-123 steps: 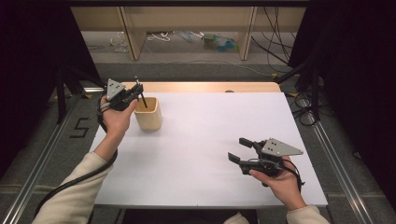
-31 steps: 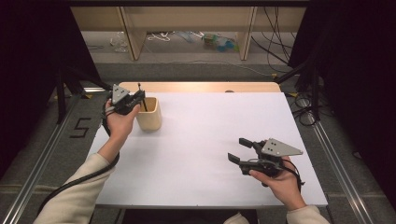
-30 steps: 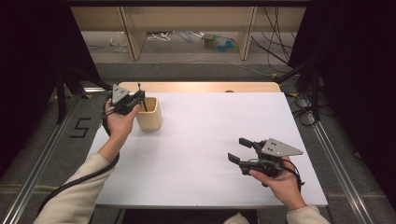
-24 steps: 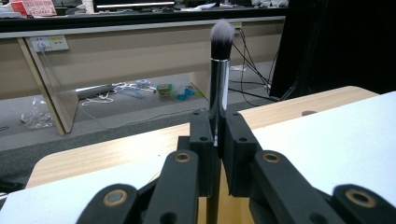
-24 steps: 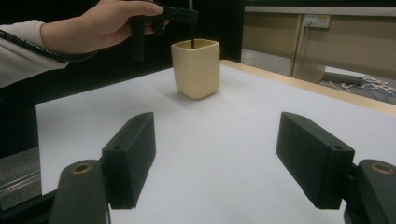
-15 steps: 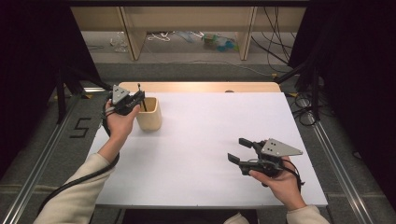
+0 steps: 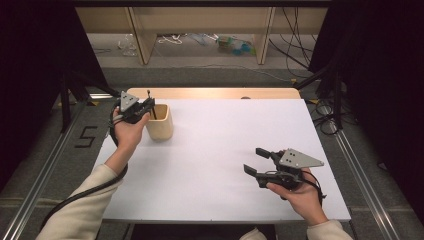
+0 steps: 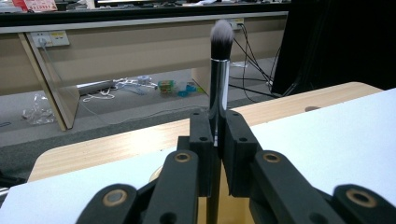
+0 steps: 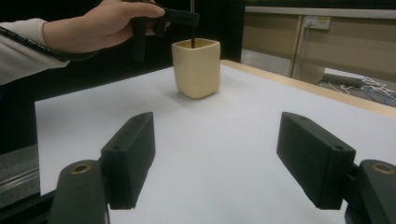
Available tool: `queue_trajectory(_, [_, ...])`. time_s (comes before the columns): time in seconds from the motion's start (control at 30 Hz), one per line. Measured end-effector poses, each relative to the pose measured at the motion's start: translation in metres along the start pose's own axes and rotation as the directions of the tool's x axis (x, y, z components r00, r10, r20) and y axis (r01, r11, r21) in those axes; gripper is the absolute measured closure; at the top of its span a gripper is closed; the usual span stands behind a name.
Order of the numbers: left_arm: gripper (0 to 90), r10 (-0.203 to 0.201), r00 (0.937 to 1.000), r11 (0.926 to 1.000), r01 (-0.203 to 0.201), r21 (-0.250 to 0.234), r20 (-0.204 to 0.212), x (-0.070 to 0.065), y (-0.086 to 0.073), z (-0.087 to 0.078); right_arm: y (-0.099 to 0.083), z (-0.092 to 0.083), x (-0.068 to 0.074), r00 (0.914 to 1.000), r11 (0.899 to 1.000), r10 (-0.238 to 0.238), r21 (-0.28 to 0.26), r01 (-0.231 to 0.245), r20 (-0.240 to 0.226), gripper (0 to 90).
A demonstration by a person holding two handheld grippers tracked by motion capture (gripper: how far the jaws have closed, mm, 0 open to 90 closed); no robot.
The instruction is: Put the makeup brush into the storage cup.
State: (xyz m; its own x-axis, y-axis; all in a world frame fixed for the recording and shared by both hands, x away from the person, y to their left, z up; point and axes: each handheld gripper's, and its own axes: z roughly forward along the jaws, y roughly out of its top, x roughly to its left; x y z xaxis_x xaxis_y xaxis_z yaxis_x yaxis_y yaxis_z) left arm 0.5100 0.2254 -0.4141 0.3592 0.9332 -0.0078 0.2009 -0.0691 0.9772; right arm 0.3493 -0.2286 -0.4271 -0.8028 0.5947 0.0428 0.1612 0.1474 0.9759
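- Your right gripper (image 7: 259,162) sits nearest you, at the table's (image 7: 225,135) right front; its two jaws are spread wide with nothing between them, hovering just above the white surface.
- Your left gripper (image 8: 214,140) is farther off, at the left rear, clenched on one makeup brush (image 8: 218,70): the jaws pinch its black handle, bristles up, and the handle runs down into the cup (image 7: 159,121).
- Count one cream, square-sided cup, standing upright just beside your left hand (image 7: 128,131).
- One brush, one cup, two grippers.
- On the floor left of the table you can read a single "5" (image 7: 86,136).
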Motion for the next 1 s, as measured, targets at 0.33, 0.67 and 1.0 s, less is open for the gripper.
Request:
queue_trajectory(0.33, [83.2,0.006,1.0000,0.9999,-0.006,0.015,0.000,0.0005,-0.0024,0.0011,0.0001,-0.0005,0.0000,1.0000,1.000,0.000,0.007,0.000,0.003,29.1])
queue_trajectory(0.67, [82.9,0.002,1.0000,0.9998,-0.002,0.021,-0.003,0.0023,-0.0037,0.0015,0.0002,-0.0008,0.0003,1.0000,1.000,0.000,0.013,0.000,0.008,29.1])
queue_trajectory(1.0, [81.4,-0.002,1.0000,0.9995,0.002,0.032,-0.005,0.0032,-0.0047,0.0019,0.0001,-0.0004,0.0003,1.0000,1.000,-0.003,0.012,0.003,0.004,29.0])
